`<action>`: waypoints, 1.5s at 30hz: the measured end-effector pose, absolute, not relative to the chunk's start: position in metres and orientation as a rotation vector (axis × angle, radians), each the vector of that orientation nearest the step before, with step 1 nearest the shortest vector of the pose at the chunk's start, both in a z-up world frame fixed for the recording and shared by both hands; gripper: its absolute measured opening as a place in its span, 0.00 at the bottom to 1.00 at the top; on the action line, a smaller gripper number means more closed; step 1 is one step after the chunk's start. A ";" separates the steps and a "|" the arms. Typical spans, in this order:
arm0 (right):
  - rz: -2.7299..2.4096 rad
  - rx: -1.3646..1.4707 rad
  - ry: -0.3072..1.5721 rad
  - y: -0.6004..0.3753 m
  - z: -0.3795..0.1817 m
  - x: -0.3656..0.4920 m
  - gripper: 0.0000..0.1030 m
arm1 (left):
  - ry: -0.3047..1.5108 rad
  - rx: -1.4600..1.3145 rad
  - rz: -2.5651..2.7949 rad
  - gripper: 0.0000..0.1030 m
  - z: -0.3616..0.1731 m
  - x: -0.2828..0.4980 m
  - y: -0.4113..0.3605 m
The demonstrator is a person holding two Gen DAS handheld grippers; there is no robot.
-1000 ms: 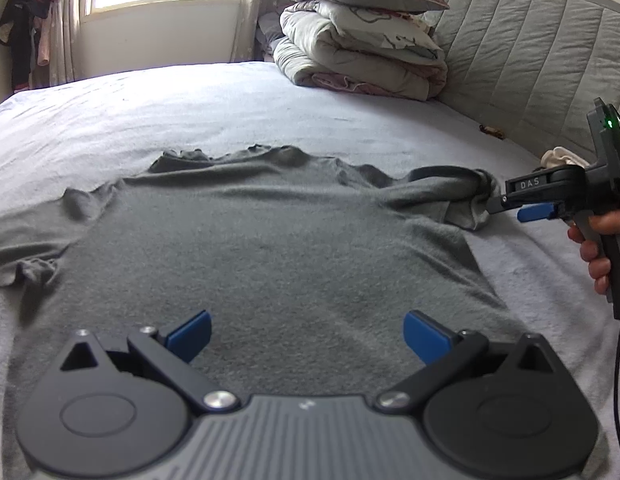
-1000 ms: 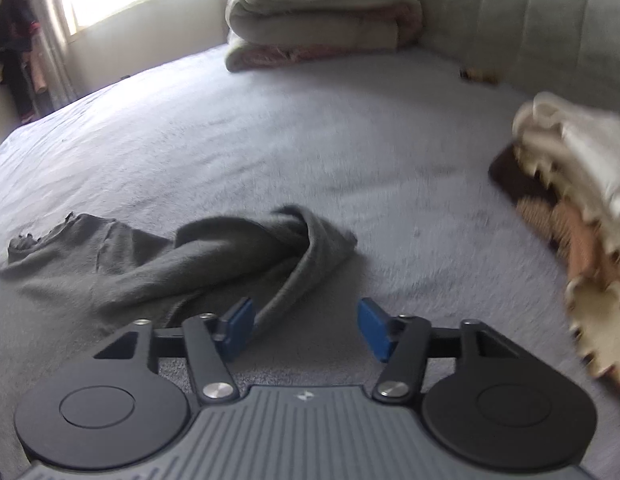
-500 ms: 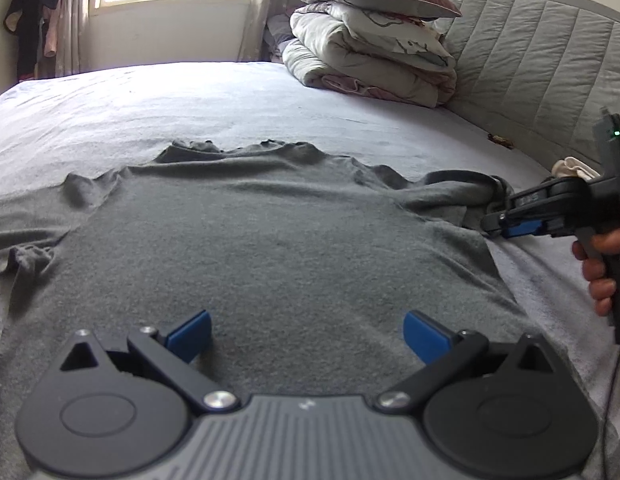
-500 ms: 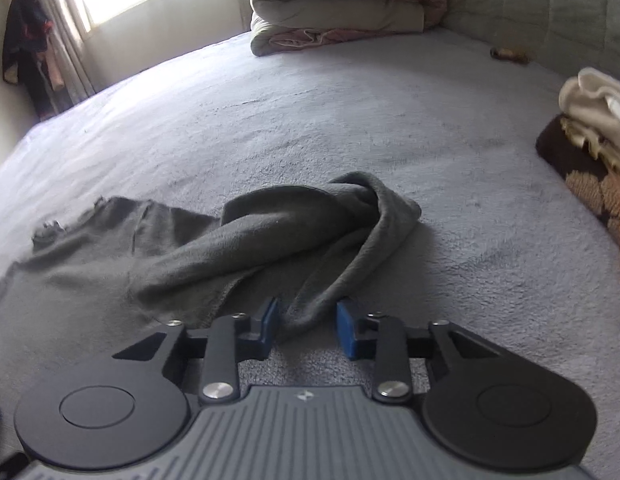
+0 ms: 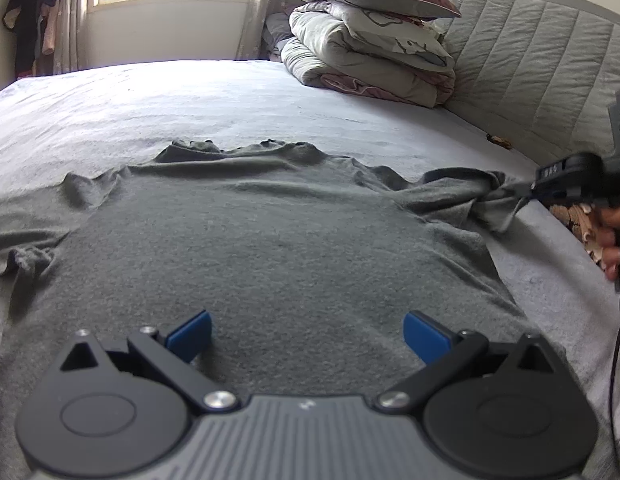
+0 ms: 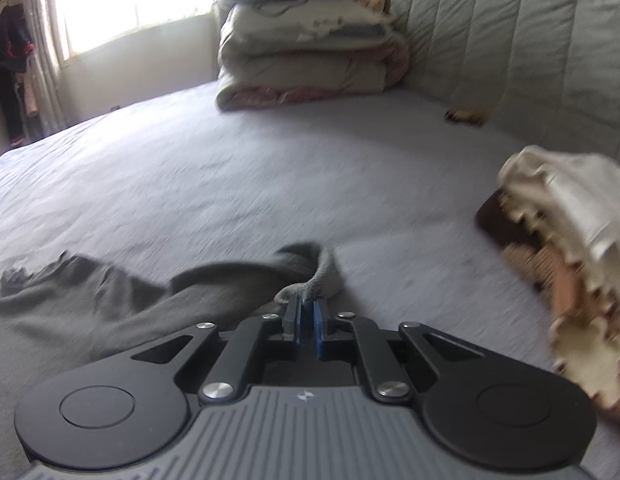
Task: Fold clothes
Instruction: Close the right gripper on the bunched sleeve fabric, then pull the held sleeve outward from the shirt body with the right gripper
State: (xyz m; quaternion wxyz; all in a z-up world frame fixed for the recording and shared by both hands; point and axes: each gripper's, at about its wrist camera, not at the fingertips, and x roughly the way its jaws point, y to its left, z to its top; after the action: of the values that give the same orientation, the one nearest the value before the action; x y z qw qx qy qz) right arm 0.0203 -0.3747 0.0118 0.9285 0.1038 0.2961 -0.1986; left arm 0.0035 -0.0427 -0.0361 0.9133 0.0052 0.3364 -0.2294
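A dark grey T-shirt (image 5: 270, 240) lies spread flat on the bed, neck toward the far side. My left gripper (image 5: 306, 334) hovers open low over the shirt's lower middle, nothing between its blue pads. The shirt's right sleeve (image 5: 465, 196) is bunched. My right gripper (image 6: 308, 312) is shut on the sleeve's end (image 6: 310, 276) and lifts it slightly off the sheet. In the left wrist view the right gripper (image 5: 527, 192) shows at the far right edge, held by a hand (image 5: 609, 240).
The pale grey bed sheet (image 5: 190, 96) stretches wide beyond the shirt. Folded quilts and a pillow (image 5: 369, 44) are stacked against the padded headboard (image 5: 529, 64). A pile of cream and brown clothes (image 6: 569, 260) lies just right of the sleeve. A window and hanging clothes are at far left.
My right gripper went down onto the bunched sleeve, closed on its end and began pulling it right. The left gripper stayed open and drifted slightly forward over the shirt.
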 end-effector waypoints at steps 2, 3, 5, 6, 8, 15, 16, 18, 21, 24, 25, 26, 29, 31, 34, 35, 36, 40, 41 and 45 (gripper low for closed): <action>-0.433 0.216 0.581 -0.383 0.017 0.019 0.07 | 0.690 0.016 -0.467 1.00 -0.036 0.004 -0.041; -0.445 0.217 0.570 -0.387 0.019 0.018 0.07 | 0.690 0.012 -0.465 1.00 -0.036 0.005 -0.040; -0.463 0.227 0.553 -0.396 0.023 0.015 0.08 | 0.692 0.003 -0.462 1.00 -0.036 0.006 -0.039; -0.463 0.243 0.554 -0.400 0.024 0.013 0.09 | 0.694 0.004 -0.461 1.00 -0.036 0.006 -0.039; -0.454 0.277 0.557 -0.408 0.027 0.006 0.10 | 0.693 0.012 -0.460 1.00 -0.037 0.006 -0.040; -0.434 0.384 0.580 -0.422 0.032 -0.012 0.32 | 0.693 0.037 -0.476 1.00 -0.036 0.007 -0.041; -0.423 0.392 0.596 -0.422 0.031 -0.012 0.32 | 0.692 0.033 -0.475 1.00 -0.035 0.008 -0.040; -0.409 0.402 0.633 -0.420 0.028 -0.015 0.32 | 0.693 0.023 -0.475 1.00 -0.034 0.009 -0.038; -0.387 0.408 0.675 -0.418 0.024 -0.019 0.32 | 0.693 0.015 -0.471 1.00 -0.033 0.011 -0.036; -0.370 0.425 0.702 -0.419 0.019 -0.020 0.32 | 0.697 0.013 -0.470 1.00 -0.033 0.012 -0.035; -0.370 0.434 0.714 -0.420 0.016 -0.019 0.32 | 0.698 0.012 -0.470 1.00 -0.034 0.013 -0.035; -0.371 0.443 0.725 -0.422 0.013 -0.018 0.32 | 0.700 0.012 -0.470 1.00 -0.034 0.013 -0.035; -0.369 0.507 0.784 -0.427 -0.002 -0.012 0.32 | 0.704 0.011 -0.471 1.00 -0.034 0.015 -0.035; -0.361 0.499 0.815 -0.422 -0.010 -0.006 0.33 | 0.706 0.010 -0.471 1.00 -0.035 0.016 -0.035; -0.357 0.423 0.825 -0.411 -0.012 0.000 0.08 | 0.708 0.008 -0.471 1.00 -0.035 0.017 -0.034; -0.359 0.387 0.821 -0.407 -0.010 0.001 0.07 | 0.707 0.008 -0.472 1.00 -0.035 0.017 -0.034; -0.362 0.368 0.815 -0.404 -0.007 0.000 0.07 | 0.707 0.007 -0.473 1.00 -0.034 0.017 -0.034; -0.391 0.292 0.797 -0.397 0.013 -0.004 0.06 | 0.696 0.014 -0.472 1.00 -0.035 0.019 -0.033; -0.394 0.272 0.796 -0.398 0.020 -0.004 0.06 | 0.699 0.010 -0.472 1.00 -0.035 0.020 -0.032; -0.405 0.168 0.809 -0.406 0.047 0.003 0.06 | 0.705 -0.006 -0.478 1.00 -0.033 0.022 -0.030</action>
State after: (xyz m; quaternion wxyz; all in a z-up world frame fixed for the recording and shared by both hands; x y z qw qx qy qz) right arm 0.0028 -0.4064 0.0471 0.8960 0.0810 0.3905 -0.1953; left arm 0.0221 -0.0295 -0.0330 0.9107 -0.0029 0.3418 -0.2318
